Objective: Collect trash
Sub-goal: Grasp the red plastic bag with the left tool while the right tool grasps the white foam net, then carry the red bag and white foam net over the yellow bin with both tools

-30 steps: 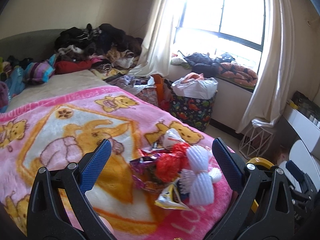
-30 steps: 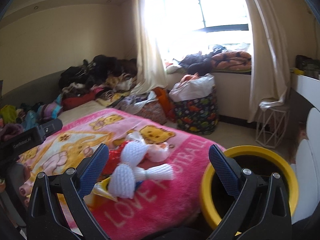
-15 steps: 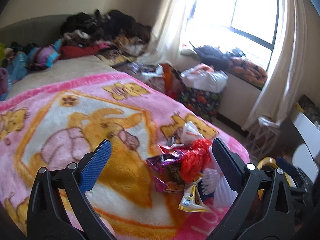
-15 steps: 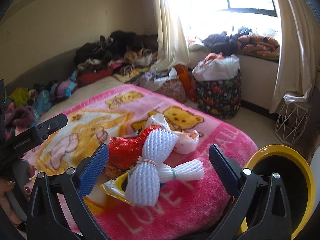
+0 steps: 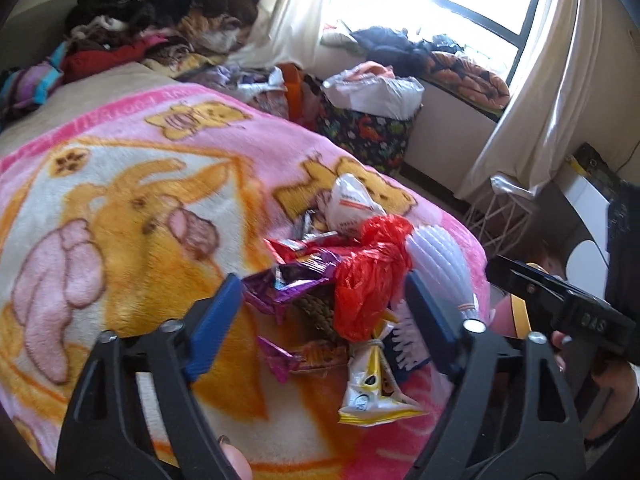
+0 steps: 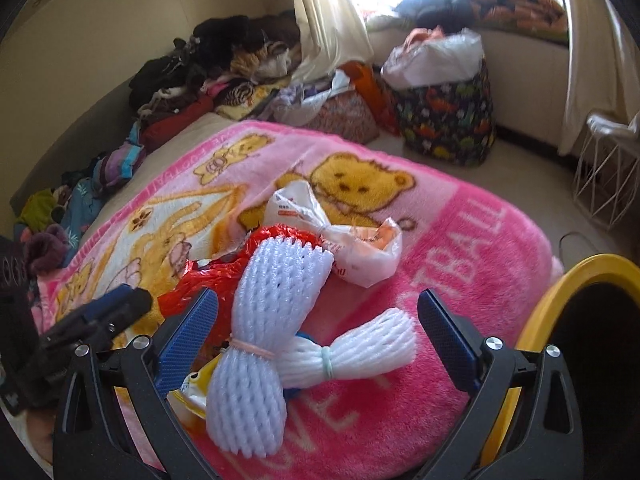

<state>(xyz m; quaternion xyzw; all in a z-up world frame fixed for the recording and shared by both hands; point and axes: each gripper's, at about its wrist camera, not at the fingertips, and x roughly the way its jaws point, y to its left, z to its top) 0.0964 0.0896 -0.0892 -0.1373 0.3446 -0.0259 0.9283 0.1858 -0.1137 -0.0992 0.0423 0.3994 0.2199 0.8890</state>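
Observation:
A pile of trash lies on the pink cartoon blanket (image 5: 120, 200): a purple wrapper (image 5: 288, 284), a red plastic bag (image 5: 368, 280), a white plastic bag (image 5: 352, 204), a yellow snack packet (image 5: 372, 384) and white foam nets (image 6: 276, 320). My left gripper (image 5: 322, 320) hangs just over the pile. Its jaws are closing, with the purple wrapper and red bag between them but the pads not pressing. My right gripper (image 6: 316, 340) stands open around the foam nets, without touching them. A yellow-rimmed bin (image 6: 560, 292) sits low at the right beside the bed.
A dinosaur-print bag (image 6: 448, 120) stuffed with a white plastic bag stands on the floor by the window. Clothes are heaped (image 5: 160, 4) at the bed's far end. A white wire stand (image 6: 604, 176) is near the curtain. A person's hand (image 5: 612, 380) holds the right gripper.
Both grippers have come down and closer to the trash pile, tilting more steeply. The left jaws have narrowed around the wrappers. The pile itself has not moved.

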